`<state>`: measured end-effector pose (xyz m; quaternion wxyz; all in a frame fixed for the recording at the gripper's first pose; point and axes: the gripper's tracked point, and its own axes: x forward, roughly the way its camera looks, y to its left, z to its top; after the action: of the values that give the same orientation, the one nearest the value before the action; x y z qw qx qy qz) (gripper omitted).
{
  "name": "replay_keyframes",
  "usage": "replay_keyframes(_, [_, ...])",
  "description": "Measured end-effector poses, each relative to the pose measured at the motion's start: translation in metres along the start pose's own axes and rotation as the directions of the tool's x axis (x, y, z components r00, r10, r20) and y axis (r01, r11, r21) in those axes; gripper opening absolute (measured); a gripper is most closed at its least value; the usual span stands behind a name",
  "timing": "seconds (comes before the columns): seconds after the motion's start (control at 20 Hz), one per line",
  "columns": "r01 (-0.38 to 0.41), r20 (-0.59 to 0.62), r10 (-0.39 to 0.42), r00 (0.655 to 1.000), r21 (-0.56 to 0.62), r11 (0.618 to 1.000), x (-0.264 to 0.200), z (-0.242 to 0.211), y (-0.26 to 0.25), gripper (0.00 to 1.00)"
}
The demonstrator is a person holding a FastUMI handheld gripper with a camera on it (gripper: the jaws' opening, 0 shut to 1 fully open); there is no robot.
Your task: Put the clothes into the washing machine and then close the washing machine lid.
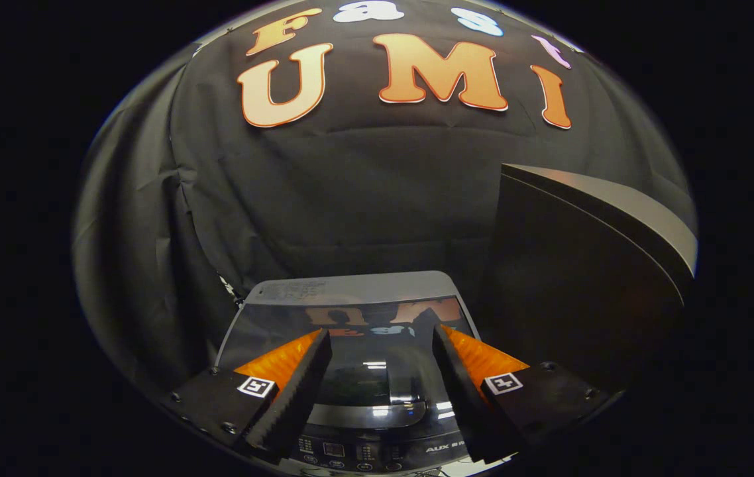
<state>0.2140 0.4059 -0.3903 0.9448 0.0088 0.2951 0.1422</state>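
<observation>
- Left finger (297, 381): it is seen over the left part of the washing machine's lid, with nothing touching its inner face.
- Gripper (382, 338): the two fingers are held wide apart and nothing is gripped between them; the gap between them is occupied by the view of the lid below.
- Washing machine (350, 288): it is placed below and just ahead of the fingers, against the booth's dark cloth wall; its grey back edge is seen beyond the fingertips.
- Lid (357, 371): it is shown lying flat over the tub, so the machine is judged to be closed. The panel is dark, glossy and reflective; it is judged stiff, smooth and likely slippery, and moderately light on its hinge. A moulded grip (407, 391) at the front middle of the lid, between the fingers, is judged the best place to take hold.
- Control panel (364, 454): it is set along the front edge, beneath the fingers; it is judged a part to be kept clear of pressing.
- Right finger (460, 384): it is seen over the right part of the lid, likewise free.
- Dark board (582, 265): a large flat panel with a pale edge is stood to the right of the machine; what it is cannot be told.
- Clothes: soft, light handling is expected of them.
</observation>
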Motion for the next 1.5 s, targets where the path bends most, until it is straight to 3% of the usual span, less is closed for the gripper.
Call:
replay_keyframes(0.35, [-0.007,0.052,0.008,0.999,-0.027,1.000,-0.010,0.024,0.011,0.99])
replay_keyframes(0.65, [0.009,0.195,-0.004,0.981,-0.024,1.000,-0.069,0.086,0.014,0.99])
replay_keyframes(1.0, [0.034,0.395,-0.015,0.918,-0.042,0.999,-0.196,0.170,-0.034,0.99])
replay_keyframes(1.25, [0.025,0.448,-0.011,0.894,-0.026,0.999,-0.296,0.181,-0.094,0.99])
replay_keyframes(1.5, [0.090,0.518,-0.054,0.853,-0.044,0.995,-0.386,0.172,-0.169,0.98])
